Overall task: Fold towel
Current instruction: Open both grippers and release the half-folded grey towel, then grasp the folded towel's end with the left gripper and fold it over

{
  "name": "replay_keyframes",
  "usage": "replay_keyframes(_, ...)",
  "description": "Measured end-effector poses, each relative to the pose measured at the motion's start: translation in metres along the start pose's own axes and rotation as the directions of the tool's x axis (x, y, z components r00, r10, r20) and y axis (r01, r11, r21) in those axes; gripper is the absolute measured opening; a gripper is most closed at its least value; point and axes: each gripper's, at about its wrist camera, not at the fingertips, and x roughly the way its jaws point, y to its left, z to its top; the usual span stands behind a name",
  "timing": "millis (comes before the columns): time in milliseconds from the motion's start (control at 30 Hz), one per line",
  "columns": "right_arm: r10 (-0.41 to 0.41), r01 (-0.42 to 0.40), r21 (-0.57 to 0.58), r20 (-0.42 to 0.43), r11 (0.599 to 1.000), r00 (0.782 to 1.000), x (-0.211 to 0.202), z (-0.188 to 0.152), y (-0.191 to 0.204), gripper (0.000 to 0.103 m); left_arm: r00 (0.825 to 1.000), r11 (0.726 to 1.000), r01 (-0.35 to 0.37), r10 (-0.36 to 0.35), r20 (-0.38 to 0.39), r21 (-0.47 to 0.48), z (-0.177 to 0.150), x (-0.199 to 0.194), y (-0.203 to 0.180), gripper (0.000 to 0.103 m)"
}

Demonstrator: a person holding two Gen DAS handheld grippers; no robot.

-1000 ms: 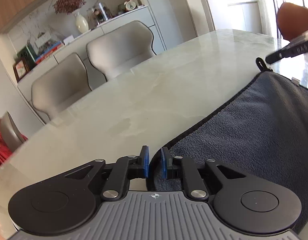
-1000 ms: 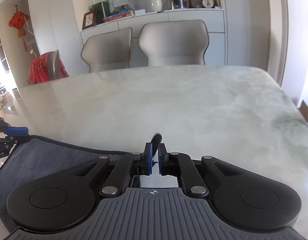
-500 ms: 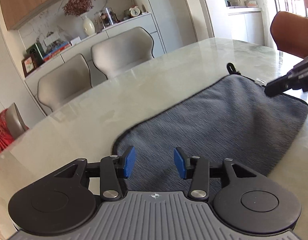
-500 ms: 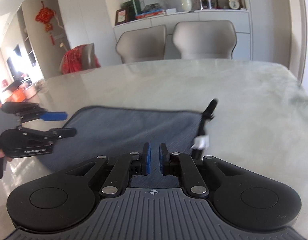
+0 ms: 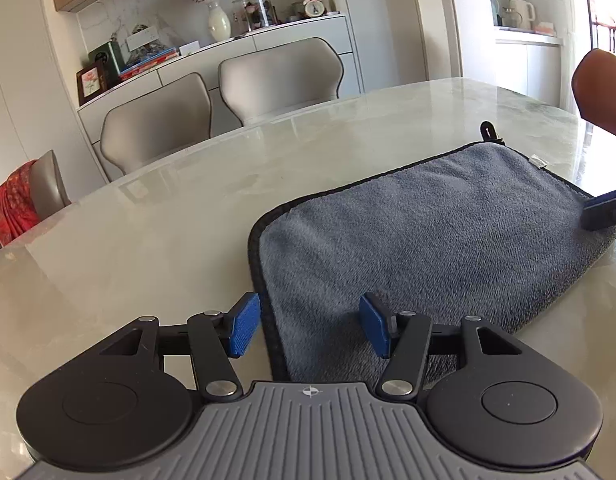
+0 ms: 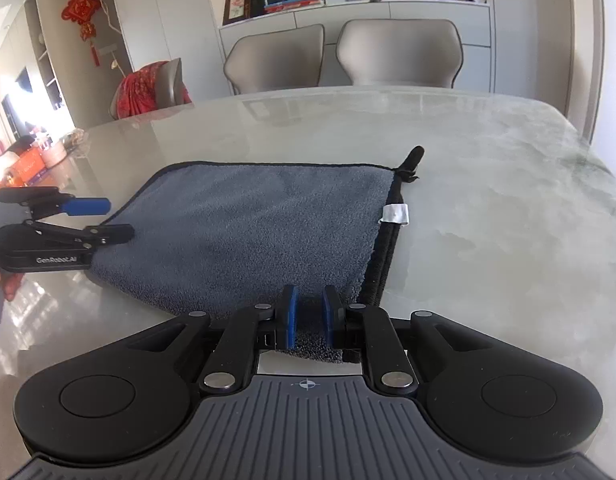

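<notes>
One grey towel point(image 5: 428, 240) lies flat and folded on the marble bench point(image 5: 147, 232), its black-bound edges showing doubled along the right side in the right wrist view; a black loop point(image 6: 412, 158) sticks out at its far right corner and a white tag point(image 6: 396, 214), with no writing I can make out, sits on that same edge; the left claw point(image 5: 310, 330) is released, its two blue pads point(image 5: 243, 330) spread wide, one on either side of the towel's near left edge, gripping nothing; seen from the right wrist view its body bears the words "GenRobot.AI" in pale letters, and a hand point(image 6: 3, 284) shows behind it at the frame's edge; the right claw point(image 6: 308, 316) has its pads drawn close but with a gap, the towel's near right corner lying between them, and I cannot tell if they pinch it; across the bench stand two pale chairs point(image 6: 400, 54), with a third beside them draped in red cloth point(image 6: 141, 90); on the sideboard are one white vase point(image 5: 219, 24), one clock point(image 5: 314, 6) and a stack of books point(image 5: 147, 64); a red knot ornament point(image 6: 83, 12) hangs on the wall.
</notes>
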Motion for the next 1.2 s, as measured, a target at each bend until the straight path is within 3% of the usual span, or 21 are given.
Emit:
replay_keyframes(100,-0.024,0.026,-0.042,0.044,0.999,0.999,-0.005,-0.004,0.011,0.031,1.0,1.0,-0.012,0.012,-0.002,-0.026,-0.004,-0.009,0.005,0.064)
replay_keyframes(267,0.001,0.003,-0.065,0.071,0.998,0.997,-0.007,-0.008,0.019,0.031,0.999,0.997,0.005,-0.008,-0.039,-0.076,-0.014,-0.021,0.014,0.068)
replay_keyframes(600,0.038,-0.036,-0.04,0.066,0.999,0.997,-0.008,-0.014,0.013,0.031,0.996,0.997,0.001,-0.008,-0.092,-0.078,-0.028,-0.041,0.022,0.069)
replay_keyframes(700,0.048,-0.046,-0.031,0.065,0.998,0.997,-0.008,-0.014,0.012,0.033,0.992,0.991,0.026,-0.043,-0.123,-0.135,-0.032,-0.04,0.03,0.069)
replay_keyframes(833,0.043,-0.04,-0.042,0.067,0.998,0.997,-0.008,-0.016,0.014,0.034,0.984,0.963,0.073,-0.112,-0.136,-0.261,-0.031,-0.033,0.043,0.069)
replay_keyframes(1033,0.044,-0.041,-0.046,0.07,0.998,0.997,-0.008,-0.016,0.015,0.035,0.976,0.896,0.11,-0.18,-0.126,-0.43,-0.026,-0.023,0.056,0.074)
replay_keyframes(1200,0.047,-0.044,-0.045,0.072,0.998,0.996,-0.007,-0.017,0.014,0.036,0.958,0.806,0.167,-0.269,-0.101,-0.568,-0.025,-0.021,0.068,0.073)
